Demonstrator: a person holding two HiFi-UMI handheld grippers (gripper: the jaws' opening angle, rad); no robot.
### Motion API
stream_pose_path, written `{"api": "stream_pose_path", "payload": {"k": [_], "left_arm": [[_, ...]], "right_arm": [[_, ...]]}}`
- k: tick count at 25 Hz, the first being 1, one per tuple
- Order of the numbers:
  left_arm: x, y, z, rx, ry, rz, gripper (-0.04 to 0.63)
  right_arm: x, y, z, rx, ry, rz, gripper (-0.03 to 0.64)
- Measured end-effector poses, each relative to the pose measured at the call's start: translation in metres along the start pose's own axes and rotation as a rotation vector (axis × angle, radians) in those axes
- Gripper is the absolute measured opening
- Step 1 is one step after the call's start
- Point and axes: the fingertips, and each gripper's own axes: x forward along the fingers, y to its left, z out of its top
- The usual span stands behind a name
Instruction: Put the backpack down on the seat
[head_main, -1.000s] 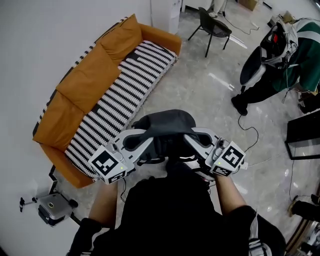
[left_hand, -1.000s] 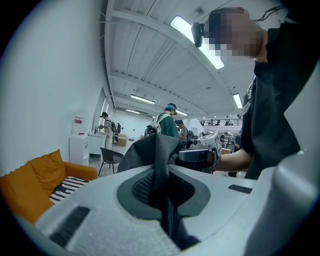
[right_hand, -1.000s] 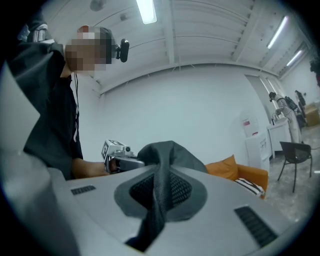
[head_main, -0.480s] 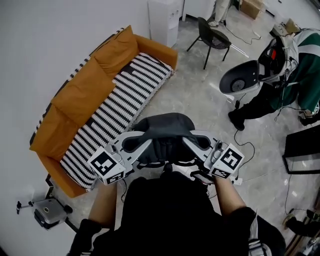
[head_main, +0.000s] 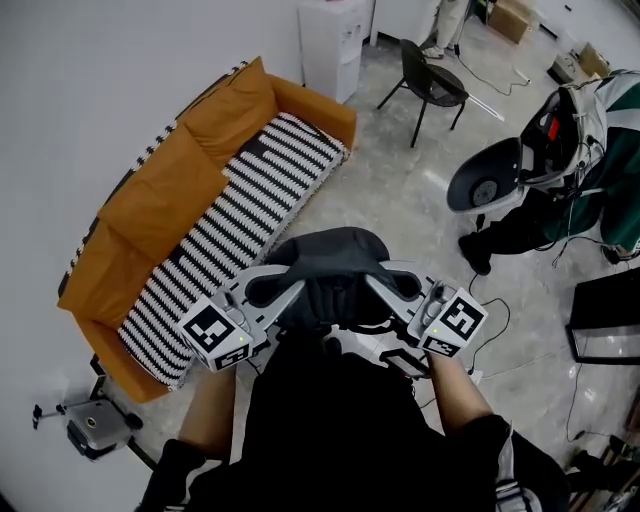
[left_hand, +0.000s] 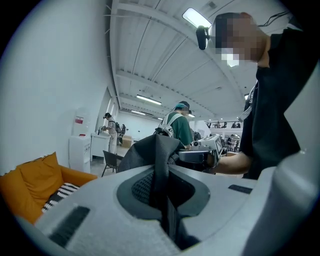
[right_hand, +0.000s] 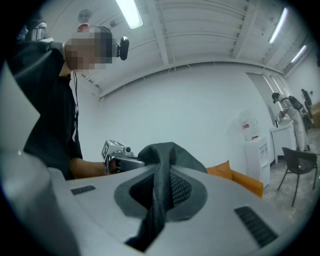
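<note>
A dark grey backpack (head_main: 330, 262) hangs in the air between my two grippers, in front of the person's body. My left gripper (head_main: 285, 290) is shut on a fold of its fabric (left_hand: 159, 172) at the left side. My right gripper (head_main: 380, 285) is shut on the backpack's fabric (right_hand: 161, 192) at the right side. The seat is an orange sofa (head_main: 160, 205) with a black-and-white striped cover (head_main: 235, 225), standing to the upper left along the white wall. The backpack is apart from the sofa, over the floor beside its front edge.
A black chair (head_main: 428, 85) and a white water dispenser (head_main: 333, 40) stand beyond the sofa's far end. A person in green with a white chair (head_main: 490, 180) is at the right. Cables (head_main: 500, 310) lie on the marble floor. A small grey device (head_main: 92, 425) sits at lower left.
The view has shifted: the sofa sits slightly lower and further left, and the person in green at the right has moved with the white chair. Both grippers keep their hold on the backpack.
</note>
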Motion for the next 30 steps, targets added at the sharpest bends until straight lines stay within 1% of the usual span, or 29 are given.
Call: {"api": "stream_pose_path", "payload": {"k": [4,14,20,30], "left_arm": [[0.014,0.018,0.003,0.007,0.003,-0.001,0.031],[0.047,0.074,0.012,-0.004,-0.009,0.003,0.031],[0.067,0.113,0.019,-0.006,-0.007,-0.006,0.031],[0.104,0.185,0.045,-0.006,-0.013,-0.011,0.031]], "right_arm": [[0.007,-0.022,-0.001,0.011,0.005,-0.001,0.029],[0.033,-0.081,0.008,0.003,0.024,0.008,0.029],[0.053,-0.12,0.015,0.003,0.035,0.006,0.029],[0.091,-0.193,0.034,-0.001,0.042,0.005,0.028]]}}
